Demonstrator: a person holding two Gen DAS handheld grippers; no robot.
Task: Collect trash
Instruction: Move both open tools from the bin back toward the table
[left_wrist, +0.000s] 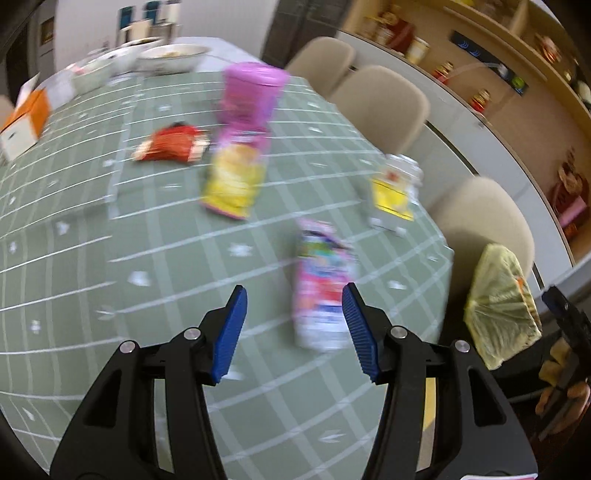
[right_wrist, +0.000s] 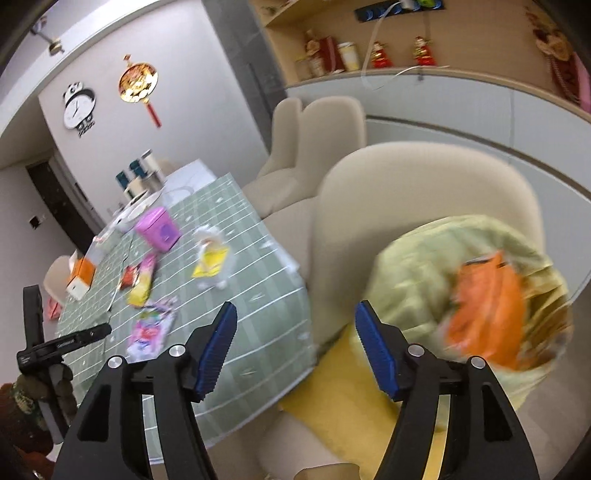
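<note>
Counter (left_wrist: 74, 266) covered in green cloth; trash spread flat on it, easy to be picked up. Chair (right_wrist: 424, 184) parked beside counter. Green bag (right_wrist: 436, 273) seen on chair, mouth open, orange wrapper (right_wrist: 487, 317) already inside, likely kept close so trash can be dropped in. Pink tin (left_wrist: 255, 96) stood upright, well back. Pink wrapper (left_wrist: 321, 295) lain just ahead of left gripper (left_wrist: 295, 325), jaws spread, nothing pinched, likely lined up for it. Right gripper (right_wrist: 295, 347) spread too, empty, pointed toward bag.
</note>
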